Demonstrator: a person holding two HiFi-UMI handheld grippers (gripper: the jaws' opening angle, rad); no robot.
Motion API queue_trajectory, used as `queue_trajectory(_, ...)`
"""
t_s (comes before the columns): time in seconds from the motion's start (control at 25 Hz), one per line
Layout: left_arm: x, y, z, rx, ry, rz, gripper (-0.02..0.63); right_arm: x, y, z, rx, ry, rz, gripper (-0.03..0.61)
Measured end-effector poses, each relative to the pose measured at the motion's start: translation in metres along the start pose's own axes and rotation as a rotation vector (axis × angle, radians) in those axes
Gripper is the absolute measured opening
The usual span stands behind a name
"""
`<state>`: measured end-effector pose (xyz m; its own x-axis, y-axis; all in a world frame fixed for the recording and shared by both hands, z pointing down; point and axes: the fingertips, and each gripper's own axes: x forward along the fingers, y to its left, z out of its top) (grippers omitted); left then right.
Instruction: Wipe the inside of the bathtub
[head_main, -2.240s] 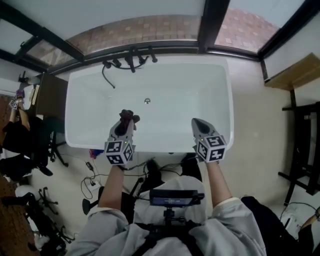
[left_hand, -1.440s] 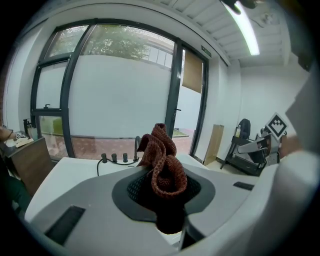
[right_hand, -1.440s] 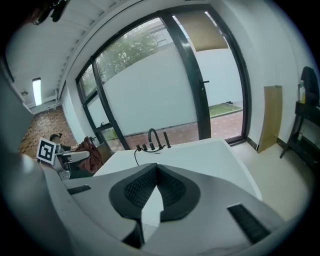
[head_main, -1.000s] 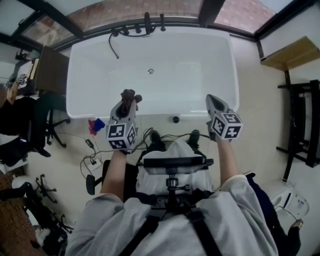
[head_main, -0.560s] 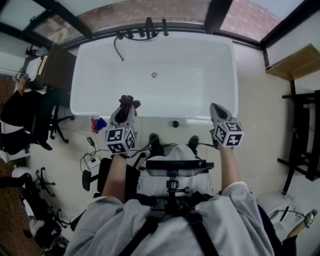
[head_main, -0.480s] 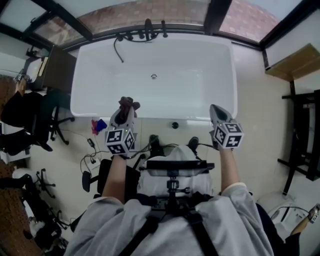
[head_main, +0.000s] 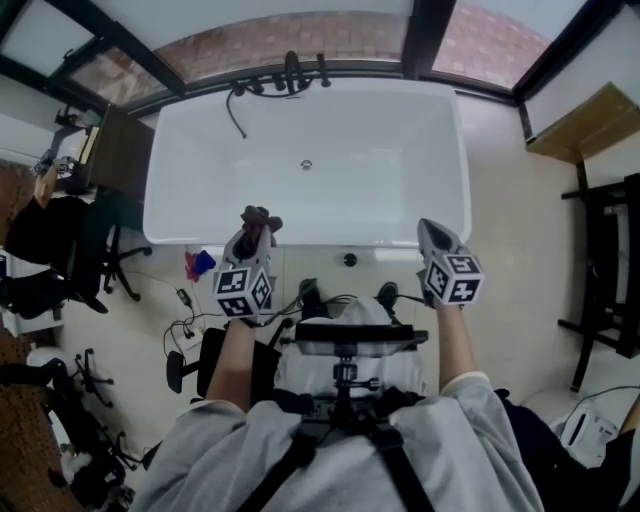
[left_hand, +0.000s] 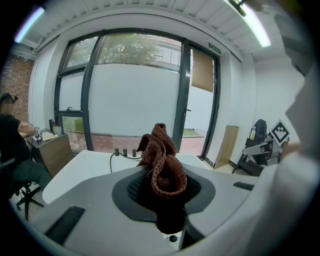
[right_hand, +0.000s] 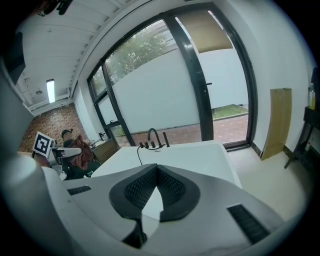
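The white bathtub lies straight ahead in the head view, with its drain in the middle and a black faucet at the far rim. My left gripper hovers at the tub's near rim, shut on a bunched brown cloth. In the left gripper view the cloth sticks up from between the left gripper's pads. My right gripper is over the near rim further right. In the right gripper view the right gripper is shut, its tips meeting on nothing, above the tub.
A dark desk, office chairs and a seated person are left of the tub. Cables and a red and blue item lie on the floor by its near left corner. A black rack and a cardboard sheet stand at the right.
Since 2.2 s ago the head view has pulled back from the tub, and both grippers now sit at its near rim, not over its inside. The left grip on the cloth is unchanged.
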<state>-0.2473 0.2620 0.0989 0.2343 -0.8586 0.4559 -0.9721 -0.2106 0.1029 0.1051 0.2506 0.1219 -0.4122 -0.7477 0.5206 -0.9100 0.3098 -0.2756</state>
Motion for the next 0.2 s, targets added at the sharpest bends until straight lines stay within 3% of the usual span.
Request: queue_trajectory(0.2, -0.0074, -0.0034, -0.0053, -0.001, 0.013, -0.003, 0.089, -0.0047, 0.0, -0.0046, 0.005, 0.009, -0.005, 0.007)
